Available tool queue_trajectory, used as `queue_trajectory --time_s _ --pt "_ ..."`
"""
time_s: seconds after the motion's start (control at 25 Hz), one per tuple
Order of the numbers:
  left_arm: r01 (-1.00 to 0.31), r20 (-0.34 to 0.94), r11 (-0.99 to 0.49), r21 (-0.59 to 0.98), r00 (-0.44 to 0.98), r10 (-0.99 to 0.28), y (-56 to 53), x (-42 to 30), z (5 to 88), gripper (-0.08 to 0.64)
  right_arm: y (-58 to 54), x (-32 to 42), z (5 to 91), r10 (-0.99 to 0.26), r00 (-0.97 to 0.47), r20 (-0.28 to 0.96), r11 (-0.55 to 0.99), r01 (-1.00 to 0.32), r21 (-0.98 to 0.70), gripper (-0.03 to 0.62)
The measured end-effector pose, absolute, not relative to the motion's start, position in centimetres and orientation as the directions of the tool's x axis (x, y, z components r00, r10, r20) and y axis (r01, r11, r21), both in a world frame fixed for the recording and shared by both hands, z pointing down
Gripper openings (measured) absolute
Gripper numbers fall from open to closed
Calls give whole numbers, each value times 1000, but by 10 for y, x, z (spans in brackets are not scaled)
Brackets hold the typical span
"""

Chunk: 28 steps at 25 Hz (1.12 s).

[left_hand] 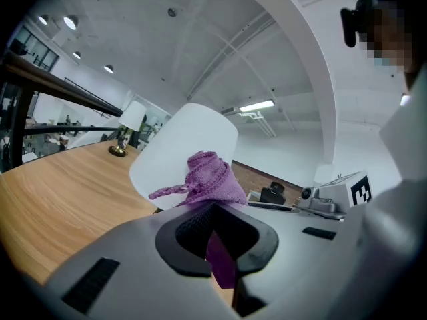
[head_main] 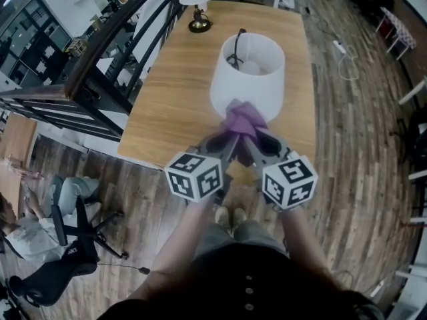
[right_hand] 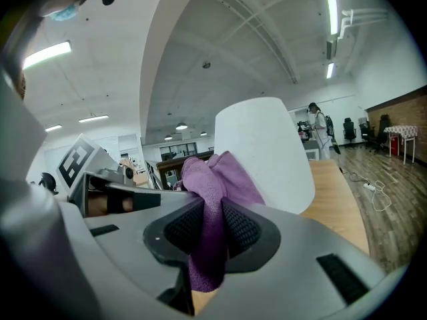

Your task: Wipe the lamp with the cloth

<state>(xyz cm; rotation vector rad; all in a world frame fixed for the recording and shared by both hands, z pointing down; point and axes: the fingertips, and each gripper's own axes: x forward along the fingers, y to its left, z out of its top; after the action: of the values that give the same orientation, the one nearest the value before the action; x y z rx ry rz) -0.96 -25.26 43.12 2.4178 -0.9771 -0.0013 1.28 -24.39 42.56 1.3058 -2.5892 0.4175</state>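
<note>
A white lampshade stands on the wooden table, its bulb visible through the open top. A purple cloth is bunched against the shade's near lower side. My left gripper and right gripper sit side by side just below it, both shut on the cloth. In the left gripper view the purple cloth rises from the left gripper in front of the lampshade. In the right gripper view the cloth is pinched in the right gripper beside the lampshade.
A second small lamp with a brass base stands at the table's far end. A dark metal railing runs along the table's left side. A black office chair and a seated person are below left. A white cable lies on the floor right.
</note>
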Motion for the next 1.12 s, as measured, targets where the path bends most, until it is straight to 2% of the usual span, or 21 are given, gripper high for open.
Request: queue_trajectory --time_s 0.36,1.12 --pt "-587 104 -679 441 785 -610 -249 11 386 9 -241 33 382 -801 -559 215 548 -829 -116 77" --pt "-513 -73 -827 229 838 -540 -277 55 272 11 -274 79 269 -872 -488 -48 489 -872 -11 77"
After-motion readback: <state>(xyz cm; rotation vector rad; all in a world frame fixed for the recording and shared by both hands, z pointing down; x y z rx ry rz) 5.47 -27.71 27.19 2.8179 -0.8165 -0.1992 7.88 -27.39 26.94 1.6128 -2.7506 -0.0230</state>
